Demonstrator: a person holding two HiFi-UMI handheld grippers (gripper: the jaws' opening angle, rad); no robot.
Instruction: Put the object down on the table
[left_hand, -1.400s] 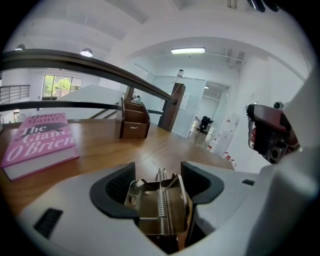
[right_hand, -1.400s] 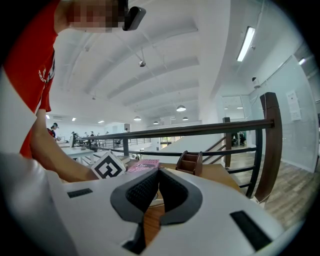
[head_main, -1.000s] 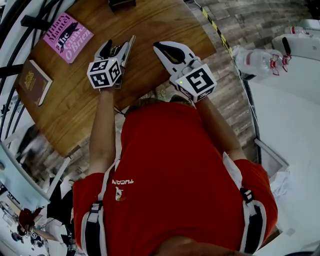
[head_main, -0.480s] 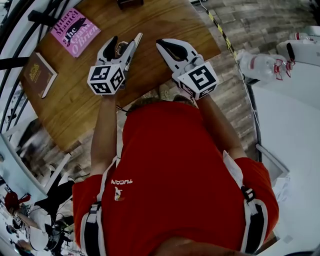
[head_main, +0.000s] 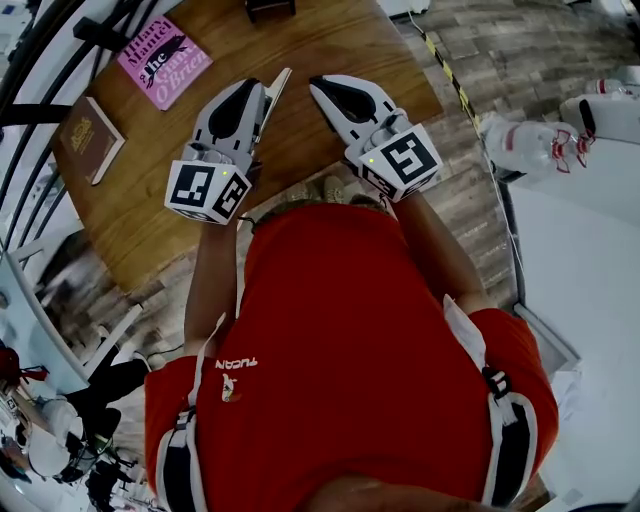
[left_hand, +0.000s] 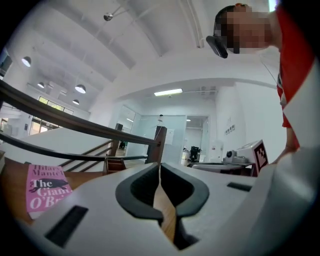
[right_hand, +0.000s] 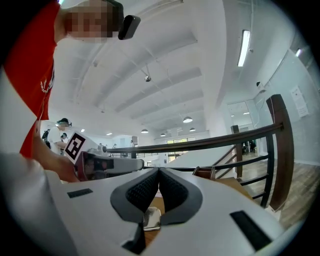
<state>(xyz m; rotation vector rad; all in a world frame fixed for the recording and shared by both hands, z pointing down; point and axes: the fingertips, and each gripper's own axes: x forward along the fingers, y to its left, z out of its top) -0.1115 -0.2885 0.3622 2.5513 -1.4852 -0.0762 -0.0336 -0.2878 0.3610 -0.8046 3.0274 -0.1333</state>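
**Left gripper** (head_main: 255, 92): held level above the near part of the table (head_main: 300, 50). Its jaws have just been closing and the pads now meet. Nothing is between them; only bare wood shows through the slit.

**Right gripper** (head_main: 325, 90): just beside the left gripper, at its 3 o'clock, also level. The pads are together at the tips and grip nothing. A small shiny piece (right_hand: 151, 218) sits low in the gap behind them; I cannot tell whether it belongs to the gripper.

**Pink book** (head_main: 165, 60): lies flat at 11 o'clock from the left gripper, well apart.

**Brown book** (head_main: 90, 138): lies flat at 9 o'clock, near the table edge.

**Dark thing** (head_main: 270, 8): at 12 o'clock on the far edge, cut off by the frame.

**Task's object:** in neither gripper. It is judged to be set down already, which would explain both grippers standing off the wood with nothing in them. Which of the table's things it is cannot be told.

**Views:**
- Only the head view shows both books and the two grippers side by side.
- The left gripper view shows just the pink book, at 8 o'clock, and a railing (left_hand: 75, 130) beyond.
- The right gripper view shows no book, but it alone shows the shiny piece.
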